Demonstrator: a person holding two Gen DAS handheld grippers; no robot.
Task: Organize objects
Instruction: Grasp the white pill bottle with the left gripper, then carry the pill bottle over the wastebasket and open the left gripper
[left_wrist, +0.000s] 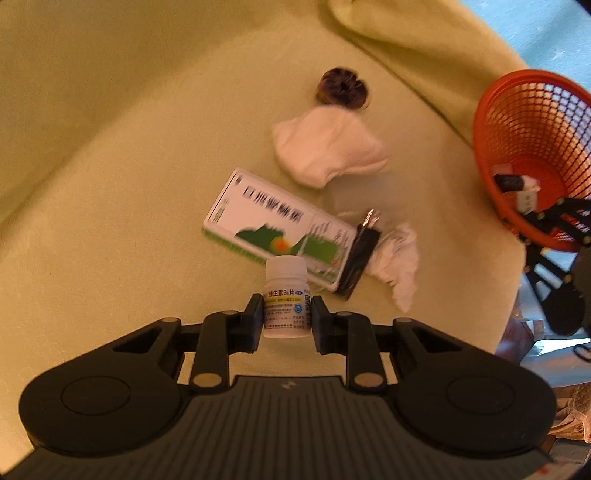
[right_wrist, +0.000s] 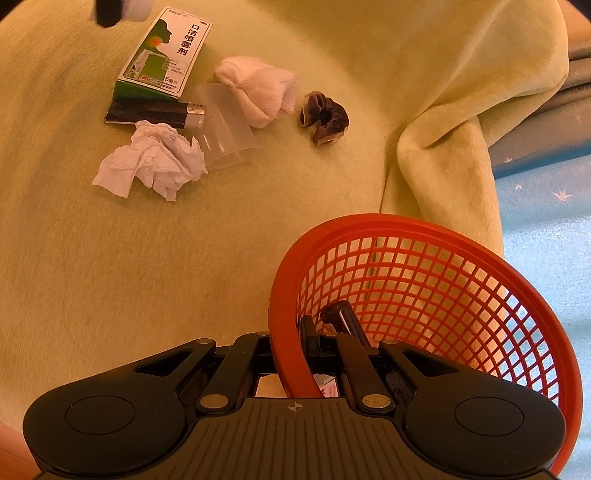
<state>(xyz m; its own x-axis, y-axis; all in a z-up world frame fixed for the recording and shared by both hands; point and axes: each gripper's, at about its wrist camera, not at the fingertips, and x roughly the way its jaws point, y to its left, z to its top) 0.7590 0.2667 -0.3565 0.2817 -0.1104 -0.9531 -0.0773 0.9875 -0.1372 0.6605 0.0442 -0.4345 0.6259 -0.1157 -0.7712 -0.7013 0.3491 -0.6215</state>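
My left gripper (left_wrist: 286, 314) is shut on a small white pill bottle (left_wrist: 286, 295), held above the yellow-green blanket. Beyond it lie a green and white medicine box (left_wrist: 273, 229), a black lighter (left_wrist: 360, 254), a crumpled tissue (left_wrist: 399, 266), a white sock (left_wrist: 328, 151) and a dark scrunchie (left_wrist: 341, 88). My right gripper (right_wrist: 295, 350) is shut on the rim of the orange mesh basket (right_wrist: 284, 295), which holds a dark pen-like item (right_wrist: 343, 321) and a small carton. The right wrist view also shows the box (right_wrist: 166, 55), lighter (right_wrist: 155, 112), tissue (right_wrist: 151, 162), a clear plastic cup (right_wrist: 225, 125), sock (right_wrist: 258, 88) and scrunchie (right_wrist: 325, 118).
The blanket (right_wrist: 147, 258) covers the surface, with a thick fold (right_wrist: 443, 147) rising at the right. Past that fold is a blue patterned floor or cover (right_wrist: 546, 229). The orange basket (left_wrist: 535, 155) stands at the right edge in the left wrist view.
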